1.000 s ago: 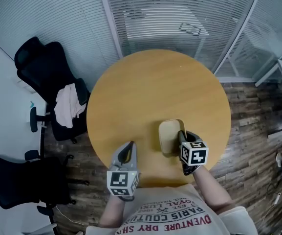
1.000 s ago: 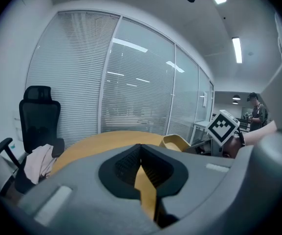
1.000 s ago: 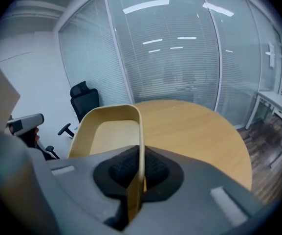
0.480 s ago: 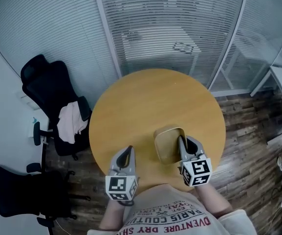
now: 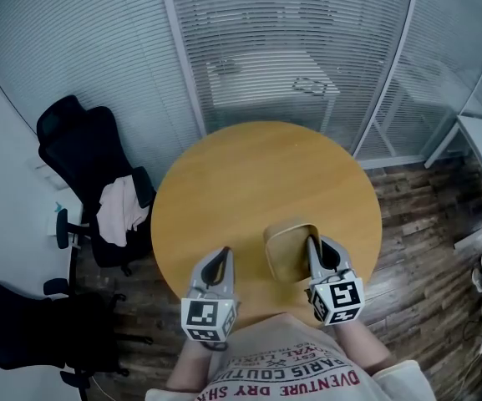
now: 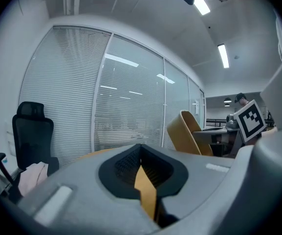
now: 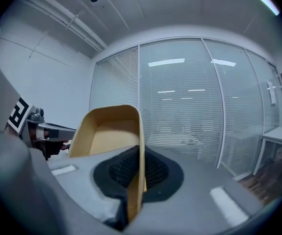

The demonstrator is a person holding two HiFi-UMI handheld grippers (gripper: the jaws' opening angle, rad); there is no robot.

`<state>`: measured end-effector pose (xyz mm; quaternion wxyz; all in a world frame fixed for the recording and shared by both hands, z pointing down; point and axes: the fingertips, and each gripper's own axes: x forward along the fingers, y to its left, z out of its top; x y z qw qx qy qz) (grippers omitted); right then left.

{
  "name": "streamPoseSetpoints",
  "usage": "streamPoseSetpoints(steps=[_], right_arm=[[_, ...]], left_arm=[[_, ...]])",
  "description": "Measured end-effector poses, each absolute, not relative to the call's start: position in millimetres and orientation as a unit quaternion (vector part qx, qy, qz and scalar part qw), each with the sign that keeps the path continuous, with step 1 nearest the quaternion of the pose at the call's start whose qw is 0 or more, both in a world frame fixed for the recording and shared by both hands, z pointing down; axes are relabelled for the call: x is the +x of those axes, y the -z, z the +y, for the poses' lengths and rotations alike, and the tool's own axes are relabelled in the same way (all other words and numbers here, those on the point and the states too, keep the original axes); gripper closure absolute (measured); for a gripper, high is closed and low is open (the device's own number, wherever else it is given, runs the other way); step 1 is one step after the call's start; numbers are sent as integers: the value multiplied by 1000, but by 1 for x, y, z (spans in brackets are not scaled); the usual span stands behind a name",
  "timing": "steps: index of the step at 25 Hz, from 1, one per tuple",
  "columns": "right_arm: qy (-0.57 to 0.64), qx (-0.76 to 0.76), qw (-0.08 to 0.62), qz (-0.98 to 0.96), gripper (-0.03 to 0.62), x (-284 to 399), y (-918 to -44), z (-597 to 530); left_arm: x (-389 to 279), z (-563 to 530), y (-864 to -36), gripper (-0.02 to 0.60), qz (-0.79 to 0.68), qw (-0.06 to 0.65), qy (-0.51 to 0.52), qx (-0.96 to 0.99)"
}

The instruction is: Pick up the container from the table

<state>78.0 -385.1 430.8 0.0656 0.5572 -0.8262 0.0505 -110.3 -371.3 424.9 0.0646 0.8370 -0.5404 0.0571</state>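
**A:** Over the near right part of the table, in the head view, what do we have?

**B:** We have the tan container, its long axis running near to far. Our right gripper is clamped on its right wall, so the body of it lies just left of those jaws. Our left gripper is well apart to the left, over the near edge.

**A:** And in the left gripper view?

**B:** Our jaws there meet with nothing between them; we take the tan sliver for the table behind. The container shows off to the right, tilted and, we judge, clear of the tabletop.

**A:** The right gripper view?

**B:** The thin wall stands edge-on between our pads, pinched tight, and the open hollow faces left. So we judge the right hand carries it alone; any further rise turns on that one-wall hold.
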Motion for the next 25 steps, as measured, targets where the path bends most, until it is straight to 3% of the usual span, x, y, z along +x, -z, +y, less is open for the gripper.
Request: streamPoseSetpoints(steps=[25], right_arm=[[-95, 556, 68, -823, 589, 91, -444, -353]], left_arm=[[-101, -336, -427, 575, -549, 65, -58, 831]])
